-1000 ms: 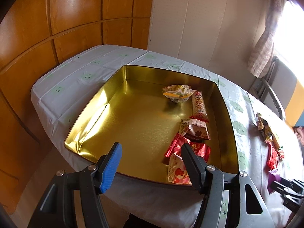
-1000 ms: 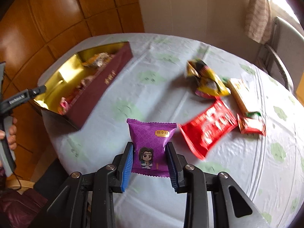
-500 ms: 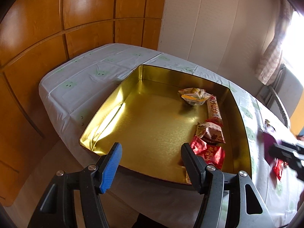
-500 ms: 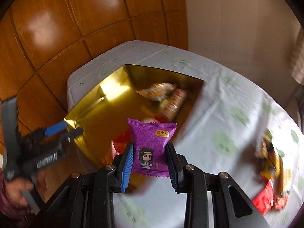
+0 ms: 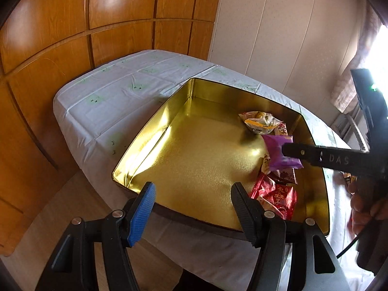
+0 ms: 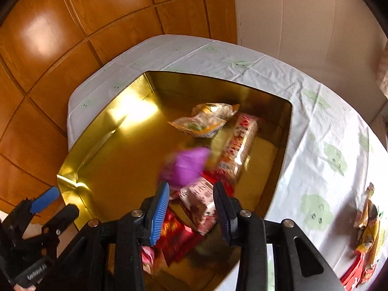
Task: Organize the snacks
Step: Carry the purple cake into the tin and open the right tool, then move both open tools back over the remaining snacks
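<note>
Wood-panelled wall behind, pale tablecloth below, gold tin sitting on it. Left gripper hovering at the tin's near edge, jaws wide apart and holding nothing. Right gripper above the tin, jaws apart; purple packet blurred just beyond its fingertips, over wrapped snacks inside; more snacks on the cloth far right.

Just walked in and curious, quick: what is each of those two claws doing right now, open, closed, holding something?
Left gripper: open, holding nothing.
Right gripper: open; the purple snack packet is blurred just beyond its fingers, above the gold tin.
</note>
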`<action>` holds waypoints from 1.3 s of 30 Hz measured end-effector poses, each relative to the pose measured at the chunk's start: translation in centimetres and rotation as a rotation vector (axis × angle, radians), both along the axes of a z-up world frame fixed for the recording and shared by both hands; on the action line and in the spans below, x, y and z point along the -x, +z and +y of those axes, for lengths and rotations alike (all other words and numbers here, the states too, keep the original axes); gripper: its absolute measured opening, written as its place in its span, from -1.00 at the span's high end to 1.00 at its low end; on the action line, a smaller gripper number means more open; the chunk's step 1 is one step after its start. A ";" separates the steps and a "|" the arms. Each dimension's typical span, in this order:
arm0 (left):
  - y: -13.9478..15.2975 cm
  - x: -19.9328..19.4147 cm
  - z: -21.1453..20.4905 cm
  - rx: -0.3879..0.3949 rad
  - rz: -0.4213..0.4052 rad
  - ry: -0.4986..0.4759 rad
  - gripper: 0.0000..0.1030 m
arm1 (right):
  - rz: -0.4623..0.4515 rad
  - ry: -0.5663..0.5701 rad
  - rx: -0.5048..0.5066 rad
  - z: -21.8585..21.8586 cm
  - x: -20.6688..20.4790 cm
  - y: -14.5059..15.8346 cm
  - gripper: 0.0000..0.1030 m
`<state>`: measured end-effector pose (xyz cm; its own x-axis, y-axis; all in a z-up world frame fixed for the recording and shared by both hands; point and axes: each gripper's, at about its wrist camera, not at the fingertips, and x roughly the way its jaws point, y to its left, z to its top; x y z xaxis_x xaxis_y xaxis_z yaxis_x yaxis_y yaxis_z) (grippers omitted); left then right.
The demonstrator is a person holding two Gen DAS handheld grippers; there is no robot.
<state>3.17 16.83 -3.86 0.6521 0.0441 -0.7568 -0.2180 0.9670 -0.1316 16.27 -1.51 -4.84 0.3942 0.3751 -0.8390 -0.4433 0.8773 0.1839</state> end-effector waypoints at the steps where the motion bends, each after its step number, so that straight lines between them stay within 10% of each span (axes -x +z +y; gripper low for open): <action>1: -0.1 0.0 0.0 0.000 0.003 -0.001 -0.26 | -0.008 -0.007 -0.004 -0.4 0.4 0.2 0.26; 39: 2.5 1.4 -7.5 -0.134 -0.062 -0.190 -0.26 | -0.177 -0.278 0.160 -21.5 11.0 2.6 0.24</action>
<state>1.80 9.36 -1.39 0.7035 0.0135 -0.7105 -0.0262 0.9996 -0.0069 5.30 -23.04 -2.24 0.6073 0.1029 -0.7878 -0.1966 0.9802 -0.0235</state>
